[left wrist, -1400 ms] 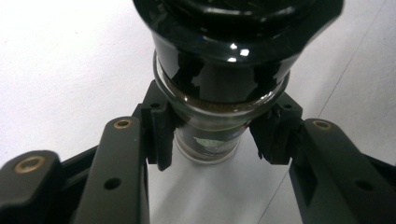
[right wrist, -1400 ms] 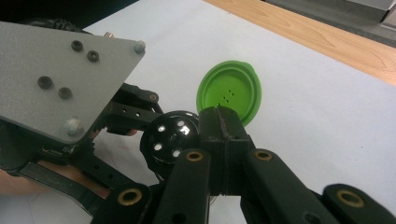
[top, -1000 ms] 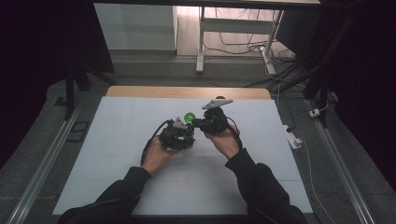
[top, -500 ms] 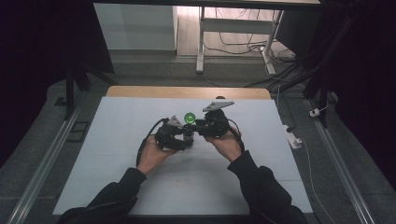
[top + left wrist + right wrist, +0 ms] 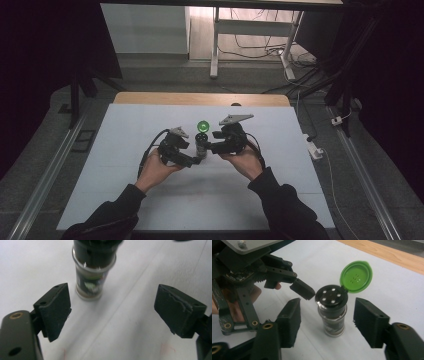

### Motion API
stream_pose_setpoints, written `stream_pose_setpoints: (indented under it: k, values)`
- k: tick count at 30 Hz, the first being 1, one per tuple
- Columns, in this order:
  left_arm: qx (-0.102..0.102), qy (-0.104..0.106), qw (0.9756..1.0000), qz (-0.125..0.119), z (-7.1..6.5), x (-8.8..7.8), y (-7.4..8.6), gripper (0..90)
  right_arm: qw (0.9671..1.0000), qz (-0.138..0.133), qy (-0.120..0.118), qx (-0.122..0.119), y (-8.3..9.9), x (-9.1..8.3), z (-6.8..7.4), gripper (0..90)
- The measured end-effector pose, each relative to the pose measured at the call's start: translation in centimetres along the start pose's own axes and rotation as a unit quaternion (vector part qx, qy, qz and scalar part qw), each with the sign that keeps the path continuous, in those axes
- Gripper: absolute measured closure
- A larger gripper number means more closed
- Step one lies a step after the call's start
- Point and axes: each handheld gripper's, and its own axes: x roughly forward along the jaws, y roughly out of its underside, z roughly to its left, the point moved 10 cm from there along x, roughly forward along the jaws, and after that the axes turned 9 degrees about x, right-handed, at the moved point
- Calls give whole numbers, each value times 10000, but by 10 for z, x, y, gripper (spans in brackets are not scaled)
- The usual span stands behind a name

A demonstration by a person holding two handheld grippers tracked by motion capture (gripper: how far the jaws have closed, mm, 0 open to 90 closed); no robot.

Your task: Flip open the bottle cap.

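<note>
Right gripper view shows the spice jar (image 5: pixel 333 315) standing upright on the white table (image 5: pixel 407 295), its green flip lid (image 5: pixel 356 276) open and tilted back. The right gripper (image 5: pixel 327 323) has its jaws apart on both sides of the jar, not touching it; they have just been opening. The left gripper (image 5: pixel 112 312), just beside the jar, has also just been opening, with nothing between its jaws.

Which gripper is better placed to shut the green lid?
Probably the right gripper: its open jaws flank the jar, just under the flipped-up lid. The left gripper sits lower, by the jar's base.
</note>
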Motion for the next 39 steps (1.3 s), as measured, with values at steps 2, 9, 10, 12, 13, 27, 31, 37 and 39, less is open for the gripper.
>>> stream_pose_setpoints:
  k: [2,9,10,12,13,27,31,37,39]
  values:
    - [-42,47,10000,27,-2,-4,3,136,10000,63,-30,17,5,-1,1,313]
    - [-63,104,9999,-32,-9,-25,12,96,9998,139,-142,38,16,-10,7,187]
    - [-33,121,9999,-29,-10,-28,14,88,9998,162,-134,-4,18,-11,8,173]
    - [-73,117,9999,-65,-11,-35,19,79,9998,168,-118,-47,23,-15,10,150]
    - [-101,130,9998,-81,-12,-38,21,78,9998,164,-120,-59,25,-18,10,140]
    - [-250,-25,9984,-512,-23,-84,52,21,9998,166,-86,69,57,-57,5,15]
    - [-316,-79,9975,-632,-25,-96,61,17,9998,100,-91,173,67,-70,1,9]
    - [-382,-239,9964,-718,-30,-113,79,24,9997,67,38,230,85,-87,-6,0]
    - [-414,-301,9959,-743,-31,-120,86,20,9996,65,90,258,90,-93,-9,0]
